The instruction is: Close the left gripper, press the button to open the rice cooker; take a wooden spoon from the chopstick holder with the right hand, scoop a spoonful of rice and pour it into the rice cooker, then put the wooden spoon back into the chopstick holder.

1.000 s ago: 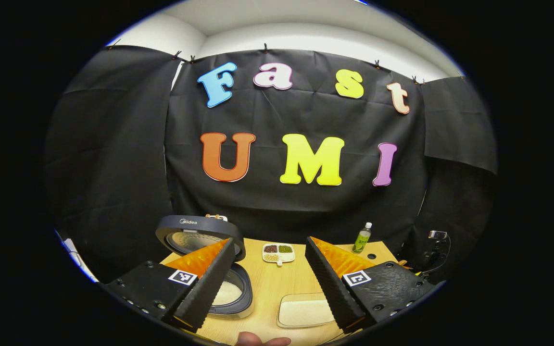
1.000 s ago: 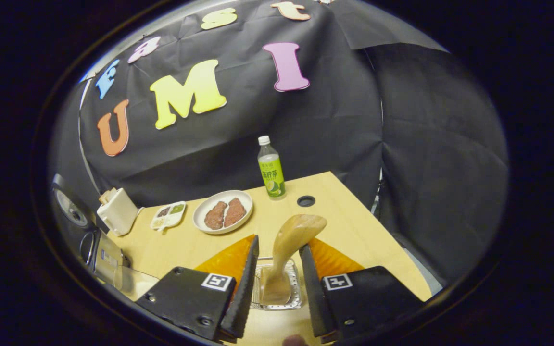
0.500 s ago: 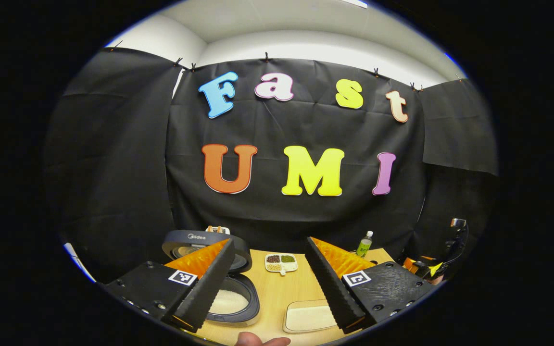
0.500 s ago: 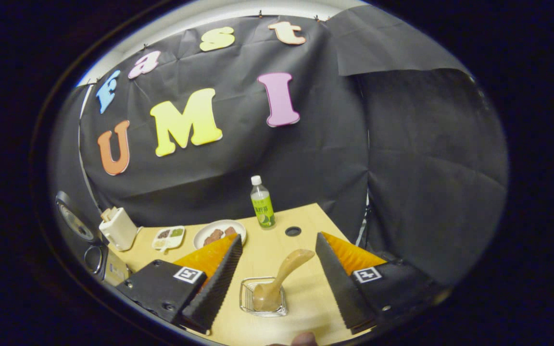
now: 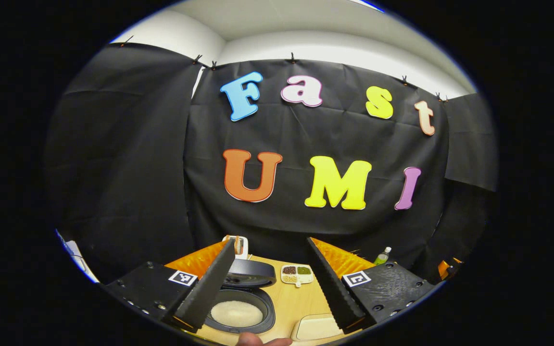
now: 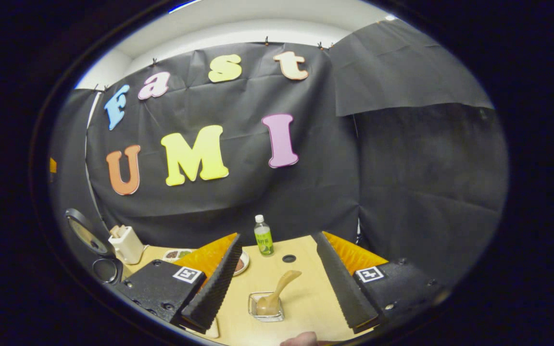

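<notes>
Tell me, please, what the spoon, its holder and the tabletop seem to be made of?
The spoon looks like pale, smooth, matte wood. Its holder seems to be shiny metal wire, since you see through its grid. The tabletop appears to be light wood or laminate, faintly grained.

Your left gripper (image 5: pixel 270 281) hangs above the table (image 5: pixel 296 300) with its jaws spread wide and nothing between them, its fingers (image 5: pixel 207 288) angled down toward the surface. A fingertip of yours (image 5: pixel 250 339) shows at the bottom edge. Your right gripper (image 6: pixel 277 281) is also raised over the table, jaws wide apart and empty, with a bit of your hand (image 6: pixel 298 339) beneath it.
</notes>
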Demonstrator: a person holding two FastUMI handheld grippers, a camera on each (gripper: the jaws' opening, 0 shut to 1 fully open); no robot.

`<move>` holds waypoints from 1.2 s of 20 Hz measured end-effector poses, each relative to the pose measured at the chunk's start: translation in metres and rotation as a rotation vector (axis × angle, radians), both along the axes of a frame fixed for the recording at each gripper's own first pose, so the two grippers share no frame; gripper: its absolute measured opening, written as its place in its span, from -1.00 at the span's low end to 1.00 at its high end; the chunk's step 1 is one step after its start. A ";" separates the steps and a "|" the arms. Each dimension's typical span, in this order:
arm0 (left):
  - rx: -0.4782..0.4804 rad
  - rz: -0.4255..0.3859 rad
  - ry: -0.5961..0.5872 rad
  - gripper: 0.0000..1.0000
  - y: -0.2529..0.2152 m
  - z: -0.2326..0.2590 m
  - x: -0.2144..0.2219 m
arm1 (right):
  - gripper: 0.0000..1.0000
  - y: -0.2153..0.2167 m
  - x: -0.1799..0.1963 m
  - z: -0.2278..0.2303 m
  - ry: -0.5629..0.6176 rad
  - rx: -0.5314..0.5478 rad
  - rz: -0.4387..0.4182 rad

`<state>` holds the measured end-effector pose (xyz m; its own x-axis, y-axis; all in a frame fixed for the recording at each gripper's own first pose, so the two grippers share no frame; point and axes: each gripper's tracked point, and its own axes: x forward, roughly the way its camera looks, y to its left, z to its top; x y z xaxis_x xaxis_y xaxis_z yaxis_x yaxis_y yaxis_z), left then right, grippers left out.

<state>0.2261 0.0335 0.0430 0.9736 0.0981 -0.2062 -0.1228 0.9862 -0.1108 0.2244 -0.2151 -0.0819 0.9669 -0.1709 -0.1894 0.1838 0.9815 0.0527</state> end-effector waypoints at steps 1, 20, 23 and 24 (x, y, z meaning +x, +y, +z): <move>-0.017 0.009 0.024 0.89 0.006 -0.005 0.008 | 0.99 0.002 -0.007 0.005 -0.006 -0.002 0.000; -0.045 -0.002 0.438 0.91 0.065 -0.126 0.075 | 1.00 0.002 -0.107 0.023 -0.001 -0.055 -0.148; -0.055 -0.009 0.446 0.93 0.063 -0.130 0.063 | 0.99 0.014 -0.106 0.022 0.001 -0.050 -0.127; -0.070 -0.010 0.449 0.93 0.061 -0.131 0.057 | 0.99 0.019 -0.105 0.022 0.000 -0.049 -0.116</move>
<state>0.2828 0.0947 -0.0879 0.7872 0.0595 -0.6139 -0.1640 0.9797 -0.1154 0.1199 -0.1963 -0.0601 0.9401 -0.2906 -0.1783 0.2962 0.9551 0.0049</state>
